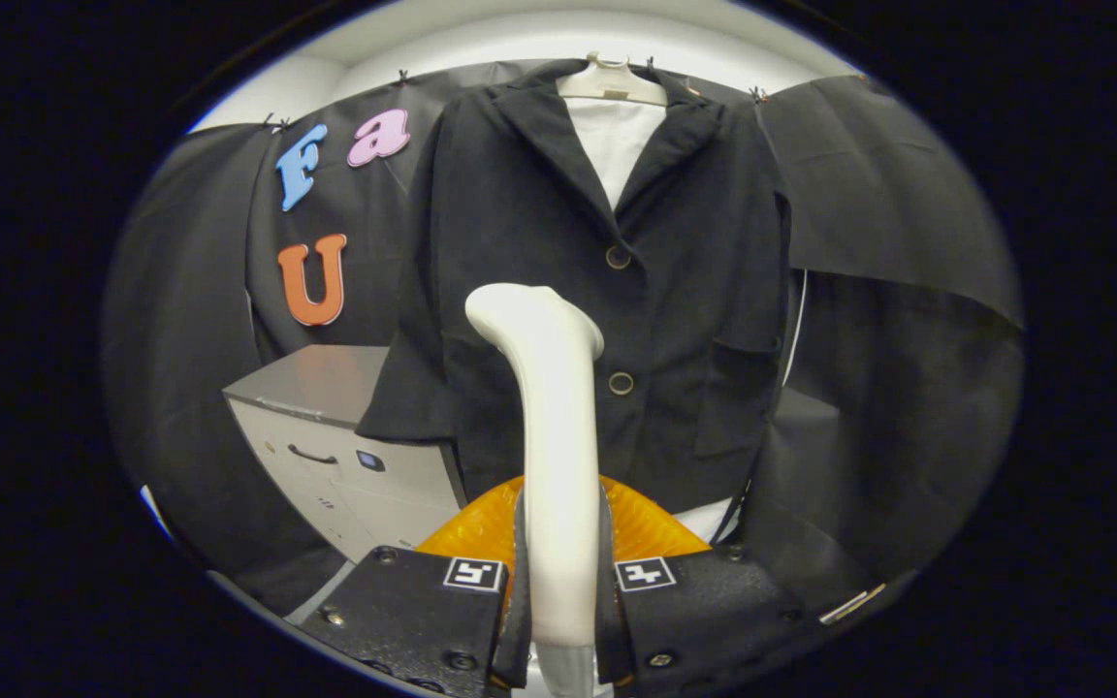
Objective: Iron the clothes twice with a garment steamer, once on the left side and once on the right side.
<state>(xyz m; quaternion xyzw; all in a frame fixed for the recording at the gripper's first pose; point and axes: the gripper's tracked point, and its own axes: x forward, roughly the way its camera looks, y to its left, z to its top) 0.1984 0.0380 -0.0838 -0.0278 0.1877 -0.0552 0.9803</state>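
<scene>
Gripper (559, 582) with fingers pinched on the upright handle of the white garment steamer (551, 407), whose head curves toward a black blazer (685, 291). The blazer hangs beyond on a hanger (612, 82), beside a grey cabinet (345, 456).

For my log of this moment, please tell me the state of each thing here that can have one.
White plastic garment steamer: upright, gripped by its handle.
Claw: shut on the steamer handle.
Black two-button jacket: hanging on a white hanger, buttoned.
Grey metal cabinet: drawers closed.
</scene>
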